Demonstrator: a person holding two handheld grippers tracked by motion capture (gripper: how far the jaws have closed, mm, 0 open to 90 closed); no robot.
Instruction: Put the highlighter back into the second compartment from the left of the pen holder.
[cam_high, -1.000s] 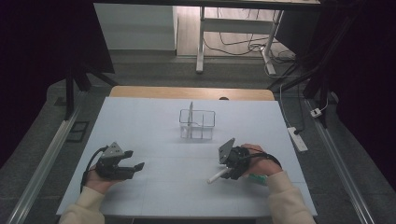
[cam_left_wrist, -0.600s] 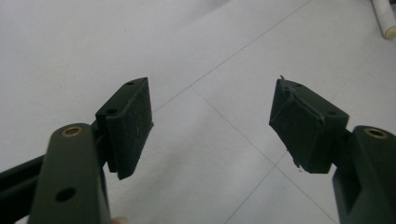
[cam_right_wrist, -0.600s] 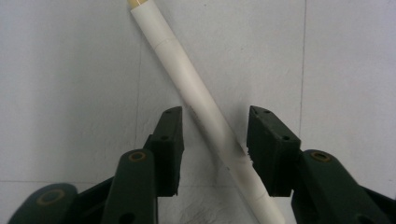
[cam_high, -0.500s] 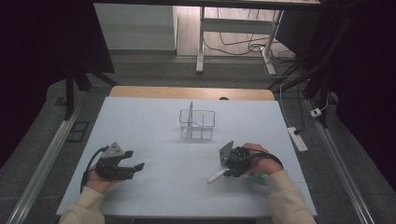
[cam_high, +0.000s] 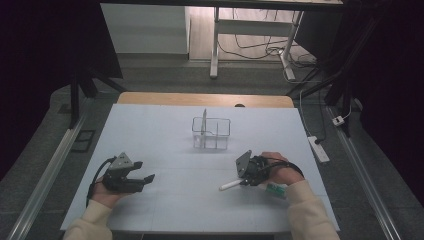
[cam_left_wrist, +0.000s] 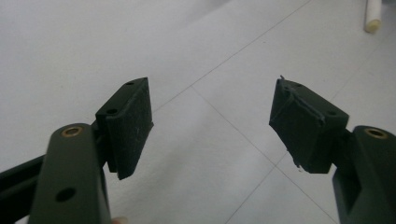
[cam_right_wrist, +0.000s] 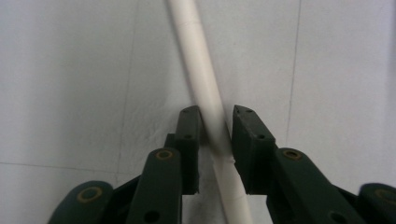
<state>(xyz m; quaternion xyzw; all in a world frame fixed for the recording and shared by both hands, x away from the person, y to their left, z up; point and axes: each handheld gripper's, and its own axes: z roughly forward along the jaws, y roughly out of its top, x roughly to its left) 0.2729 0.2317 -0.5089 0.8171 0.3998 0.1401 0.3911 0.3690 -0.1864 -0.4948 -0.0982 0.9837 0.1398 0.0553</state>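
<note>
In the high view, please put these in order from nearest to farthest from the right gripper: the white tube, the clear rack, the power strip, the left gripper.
1. White tube: between the right gripper jaws.
2. Clear rack: up the table, slightly left.
3. Power strip on the floor at right.
4. Left gripper: far left.

Ahead of the right gripper (cam_high: 239, 181), clamped on a white tube (cam_high: 230, 185), bare table (cam_high: 165, 130) runs clear toward the left gripper (cam_high: 145, 180), whose jaws stand wide apart over blank surface. The one obstacle is the clear wire rack (cam_high: 211, 133), standing well beyond both grippers, with open table on either side of it.
</note>
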